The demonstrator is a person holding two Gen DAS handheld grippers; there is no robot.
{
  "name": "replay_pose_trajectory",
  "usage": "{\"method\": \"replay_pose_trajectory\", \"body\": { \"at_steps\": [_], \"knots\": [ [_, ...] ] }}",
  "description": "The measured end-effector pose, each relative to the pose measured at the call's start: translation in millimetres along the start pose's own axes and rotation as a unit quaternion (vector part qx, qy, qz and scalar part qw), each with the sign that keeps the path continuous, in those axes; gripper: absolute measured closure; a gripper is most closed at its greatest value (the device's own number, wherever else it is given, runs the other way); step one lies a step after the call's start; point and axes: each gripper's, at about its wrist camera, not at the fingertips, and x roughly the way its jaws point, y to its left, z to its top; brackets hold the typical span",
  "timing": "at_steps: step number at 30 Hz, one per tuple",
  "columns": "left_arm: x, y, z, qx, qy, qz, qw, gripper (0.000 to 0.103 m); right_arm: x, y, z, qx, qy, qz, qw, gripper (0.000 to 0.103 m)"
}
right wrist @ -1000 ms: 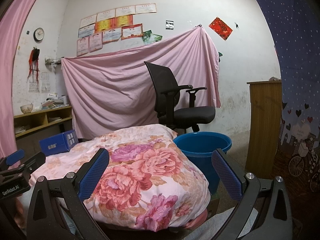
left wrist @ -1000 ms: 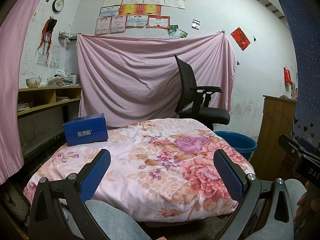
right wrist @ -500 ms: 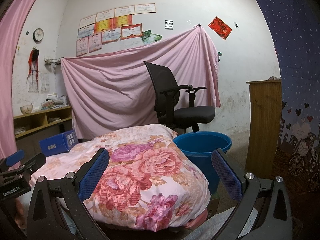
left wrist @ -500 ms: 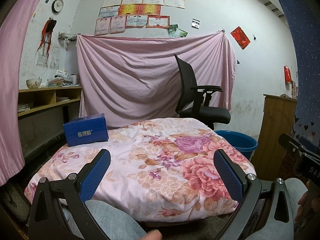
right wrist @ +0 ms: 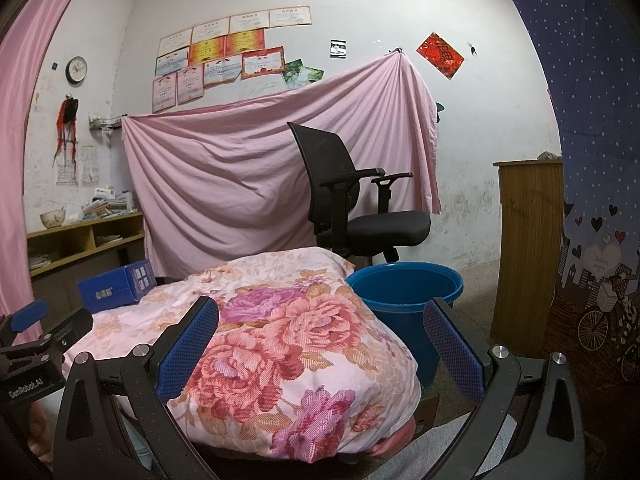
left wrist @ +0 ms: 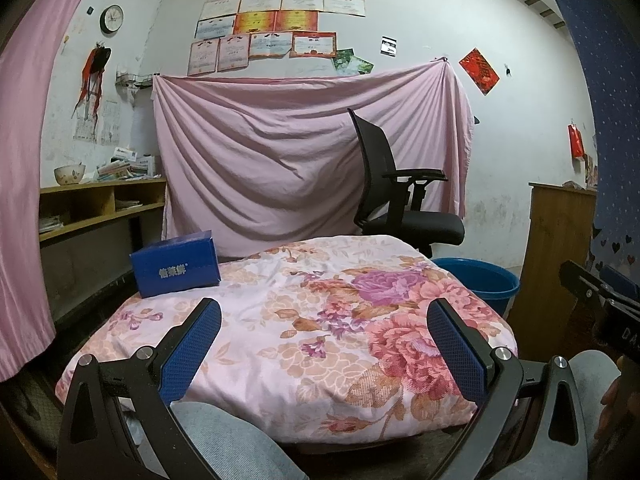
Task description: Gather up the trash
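**A:** so how far along is the cleanup? Bottom of both frames, the left gripper (left wrist: 324,344) and right gripper (right wrist: 320,344) have their jaws wide apart, nothing between them.

**B:** looks barely started imo. Frame center is the floral quilt (left wrist: 320,320), with a blue box (left wrist: 175,267) sitting on it mid-left, well apart from both grippers. Maybe that's the trash? Can't tell.

**A:** and the blue bucket (right wrist: 404,292)?

**B:** right of center, just beside the quilt. Can't see anything inside it. Office chair (right wrist: 352,208) behind it.
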Motion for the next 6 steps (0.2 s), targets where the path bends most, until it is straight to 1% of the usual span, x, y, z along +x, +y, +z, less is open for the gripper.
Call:
{"method": "replay_pose_trajectory", "body": {
  "at_steps": [6],
  "knots": [
    [0.9,1.2,-0.4,0.000,0.001,-0.001,1.0000,0.002,0.0,0.0,0.2,0.000,0.001,0.000,1.000,0.000]
  ]
}}
